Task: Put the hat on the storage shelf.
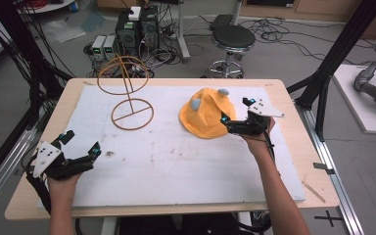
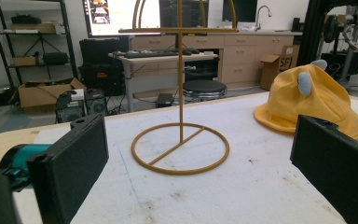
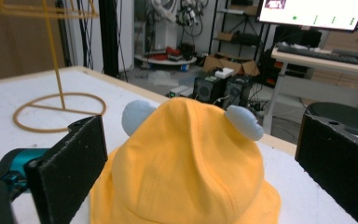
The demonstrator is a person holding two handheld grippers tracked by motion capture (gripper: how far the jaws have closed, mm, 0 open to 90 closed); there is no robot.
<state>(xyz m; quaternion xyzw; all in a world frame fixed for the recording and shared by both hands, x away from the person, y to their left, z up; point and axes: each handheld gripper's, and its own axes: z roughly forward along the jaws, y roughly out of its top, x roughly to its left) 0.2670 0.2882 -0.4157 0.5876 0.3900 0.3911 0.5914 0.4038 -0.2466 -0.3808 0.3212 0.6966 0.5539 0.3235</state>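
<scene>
A yellow bucket hat (image 1: 206,113) with two grey ears lies crown-up on the white mat at the right; it fills the right gripper view as the hat (image 3: 182,172) and sits far right as the hat (image 2: 310,100) in the left gripper view. A wire hat stand (image 1: 129,90) with a round base rises at the back left, seen close as the stand (image 2: 181,144) and far left as the stand (image 3: 58,105). My right gripper (image 1: 235,112) is open at the hat's right brim, jaws straddling it. My left gripper (image 1: 81,144) is open and empty at the front left.
The white mat (image 1: 176,161) covers most of the wooden table (image 1: 284,88). Beyond the far edge stand a black stool (image 1: 232,39), computer boxes (image 1: 137,27) and loose cables. Black frame posts (image 1: 338,54) flank the table.
</scene>
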